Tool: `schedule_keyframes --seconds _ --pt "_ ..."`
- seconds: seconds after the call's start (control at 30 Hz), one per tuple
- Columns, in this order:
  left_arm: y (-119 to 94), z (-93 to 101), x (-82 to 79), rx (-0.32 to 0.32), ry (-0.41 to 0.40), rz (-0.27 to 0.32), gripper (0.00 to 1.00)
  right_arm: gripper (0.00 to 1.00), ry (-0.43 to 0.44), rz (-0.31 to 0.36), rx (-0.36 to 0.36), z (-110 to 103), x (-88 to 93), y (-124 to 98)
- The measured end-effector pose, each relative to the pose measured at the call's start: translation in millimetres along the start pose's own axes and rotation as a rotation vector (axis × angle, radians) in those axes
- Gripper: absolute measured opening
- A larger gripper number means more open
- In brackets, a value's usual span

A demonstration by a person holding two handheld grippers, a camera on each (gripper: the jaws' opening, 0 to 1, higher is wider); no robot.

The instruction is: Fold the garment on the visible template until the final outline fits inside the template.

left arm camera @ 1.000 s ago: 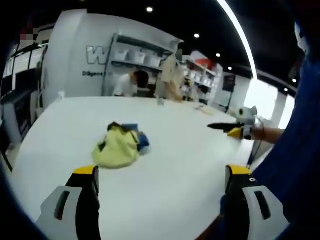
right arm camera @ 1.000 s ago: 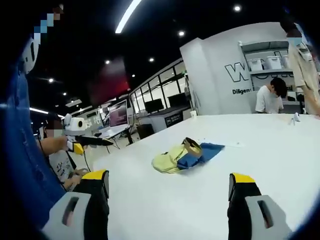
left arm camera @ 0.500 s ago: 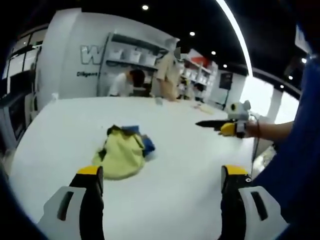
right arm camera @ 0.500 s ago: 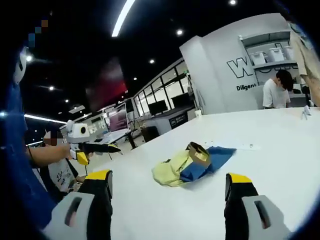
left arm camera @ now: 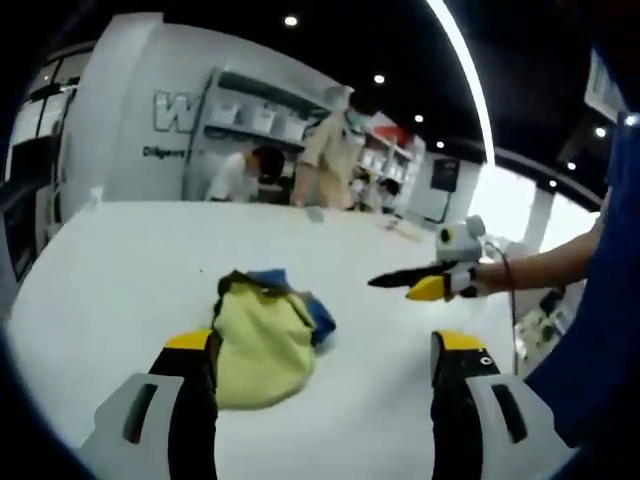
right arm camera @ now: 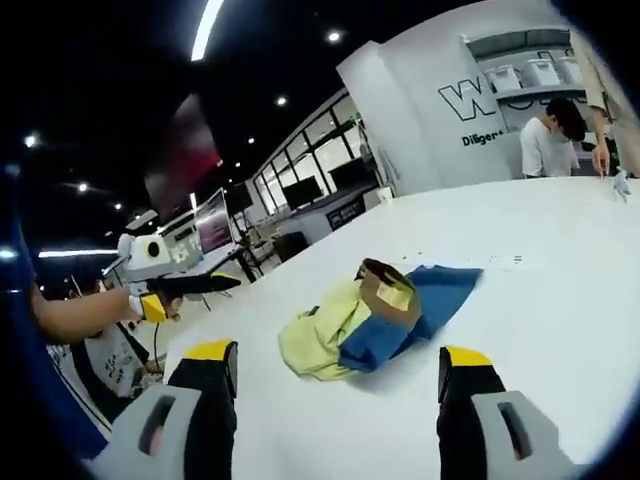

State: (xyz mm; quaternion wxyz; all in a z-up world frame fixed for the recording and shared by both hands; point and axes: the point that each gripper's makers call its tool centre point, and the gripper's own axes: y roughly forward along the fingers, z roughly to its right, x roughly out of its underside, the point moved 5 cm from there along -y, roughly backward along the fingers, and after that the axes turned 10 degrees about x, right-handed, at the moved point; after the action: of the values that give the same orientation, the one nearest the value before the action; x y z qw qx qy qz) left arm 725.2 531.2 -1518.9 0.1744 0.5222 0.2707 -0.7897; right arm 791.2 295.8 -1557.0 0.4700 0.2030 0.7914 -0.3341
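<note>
We found the broad white table [left arm camera: 120,260] bare on every side of the crumpled yellow-and-blue garment [left arm camera: 265,330], the one obstacle on it, so there was open surface to approach the heap from any direction. In the left gripper view the right gripper [left arm camera: 385,281], black-jawed with yellow trim, hung above the table to the garment's right, apart from it, while in the right gripper view the left gripper [right arm camera: 215,284] hung off the table's edge, well apart from the heap. Two people [right arm camera: 545,145] stood at the far edge, well away.
</note>
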Motion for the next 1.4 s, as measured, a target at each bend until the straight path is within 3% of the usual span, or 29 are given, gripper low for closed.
schedule_keyframes --seconds 0.13,0.23,0.43,0.57,0.63,0.87,1.1,1.4 --pt "6.7 -17.1 4.4 0.013 -0.012 -0.007 0.81 0.74 0.033 -0.065 -0.006 1.6 12.8 24.5" --pt "9.1 -38.0 10.7 0.010 -0.028 -0.014 0.81 0.68 0.108 -0.125 -0.037 1.0 28.0 48.5" --pt "5.1 -43.1 7.8 0.021 -0.022 0.004 0.78 0.60 0.193 -0.125 -0.006 3.5 32.5 72.5" --pt "3.9 -42.5 7.2 0.033 -0.019 0.009 0.78 0.52 0.160 -0.139 -0.016 -3.8 33.6 78.0" --pt "0.4 -46.3 8.2 0.040 -0.021 0.008 0.79 0.51 0.194 -0.157 -0.016 -1.4 37.9 88.2" --pt "-3.8 -46.3 9.3 0.055 -0.020 0.007 0.79 0.23 0.342 -0.012 0.002 -0.9 15.7 87.1" --pt "-0.7 -42.3 11.9 0.071 -0.020 0.000 0.80 0.00 0.346 -0.068 0.011 5.6 21.3 80.2" --pt "4.3 -32.1 14.1 0.080 -0.018 -0.011 0.79 0.00 0.339 -0.085 0.018 10.4 19.6 76.5"
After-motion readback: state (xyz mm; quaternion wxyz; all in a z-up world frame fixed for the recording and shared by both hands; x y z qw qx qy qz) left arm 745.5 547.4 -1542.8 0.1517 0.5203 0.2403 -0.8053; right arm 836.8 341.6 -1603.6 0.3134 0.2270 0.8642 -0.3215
